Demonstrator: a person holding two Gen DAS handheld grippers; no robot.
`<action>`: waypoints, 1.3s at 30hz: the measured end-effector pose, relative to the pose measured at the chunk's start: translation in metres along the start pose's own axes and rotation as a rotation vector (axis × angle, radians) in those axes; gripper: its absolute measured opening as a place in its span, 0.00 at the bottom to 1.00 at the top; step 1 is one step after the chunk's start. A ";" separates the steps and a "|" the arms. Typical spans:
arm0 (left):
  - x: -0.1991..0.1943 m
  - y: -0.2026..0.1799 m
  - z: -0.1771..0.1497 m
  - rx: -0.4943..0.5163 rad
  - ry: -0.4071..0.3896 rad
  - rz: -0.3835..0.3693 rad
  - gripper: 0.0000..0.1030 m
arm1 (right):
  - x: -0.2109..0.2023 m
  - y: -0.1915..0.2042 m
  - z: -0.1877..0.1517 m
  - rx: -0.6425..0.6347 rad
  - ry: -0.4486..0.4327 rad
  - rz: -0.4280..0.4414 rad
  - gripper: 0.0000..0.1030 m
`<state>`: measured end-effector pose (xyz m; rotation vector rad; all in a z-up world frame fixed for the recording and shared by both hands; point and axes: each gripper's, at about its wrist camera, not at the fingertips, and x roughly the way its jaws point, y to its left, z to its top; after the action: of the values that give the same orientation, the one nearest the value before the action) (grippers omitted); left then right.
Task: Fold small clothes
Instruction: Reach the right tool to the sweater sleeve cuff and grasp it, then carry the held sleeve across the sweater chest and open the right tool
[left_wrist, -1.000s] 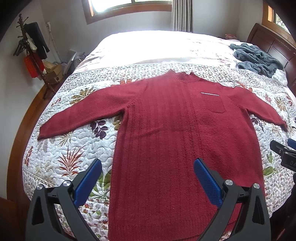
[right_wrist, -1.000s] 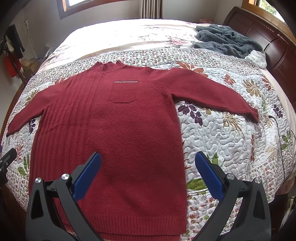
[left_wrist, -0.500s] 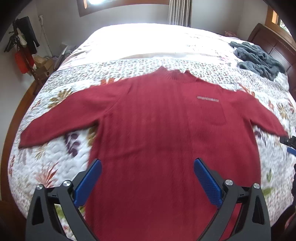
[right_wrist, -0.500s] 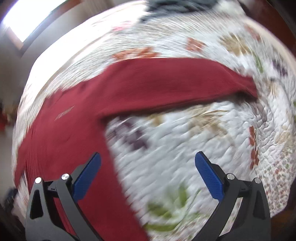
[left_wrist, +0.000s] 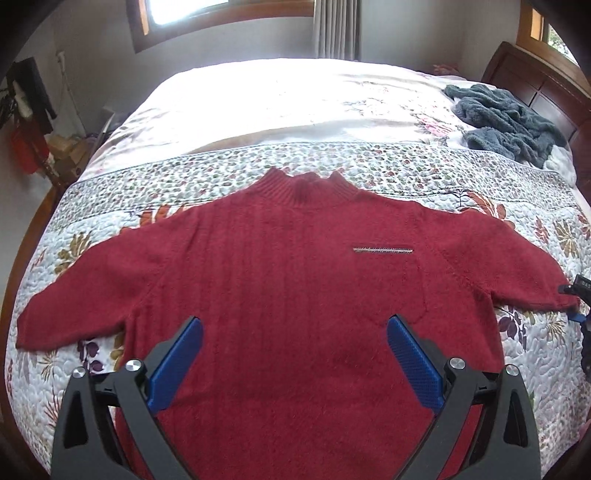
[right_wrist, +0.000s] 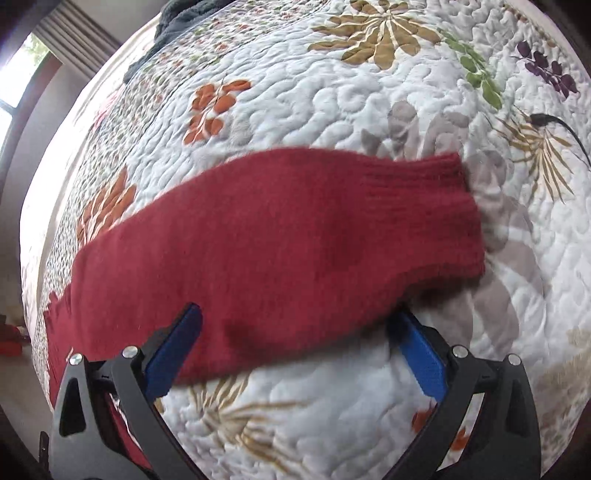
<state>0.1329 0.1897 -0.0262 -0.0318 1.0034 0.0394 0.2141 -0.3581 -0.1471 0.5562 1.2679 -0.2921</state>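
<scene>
Bed with floral quilt (left_wrist: 155, 206) filled the room, dark wood headboard (left_wrist: 546, 92) at right. Wood-framed window (left_wrist: 207, 14) behind, bright daylight, grey curtain (left_wrist: 336, 27) beside it. Pale walls, cluttered coat stand (left_wrist: 26, 110) at left.

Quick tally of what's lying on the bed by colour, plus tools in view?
Red sweater: 1, spread flat on the quilt
Grey-blue fleece garment: 1, bunched near the headboard
Tools: 2, left tool open over the sweater body, right tool open at the sleeve cuff
Total: 4
</scene>
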 end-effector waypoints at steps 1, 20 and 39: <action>0.002 -0.002 0.001 0.000 0.003 -0.001 0.96 | 0.001 -0.002 0.003 0.007 -0.004 0.009 0.97; 0.020 0.036 -0.013 -0.040 0.054 0.050 0.96 | -0.035 0.058 0.007 -0.159 -0.128 0.111 0.08; 0.027 0.094 -0.023 -0.126 0.082 0.051 0.96 | -0.024 0.281 -0.112 -0.601 -0.111 0.192 0.07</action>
<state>0.1237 0.2830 -0.0625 -0.1242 1.0824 0.1487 0.2565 -0.0651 -0.0802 0.1383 1.1132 0.2163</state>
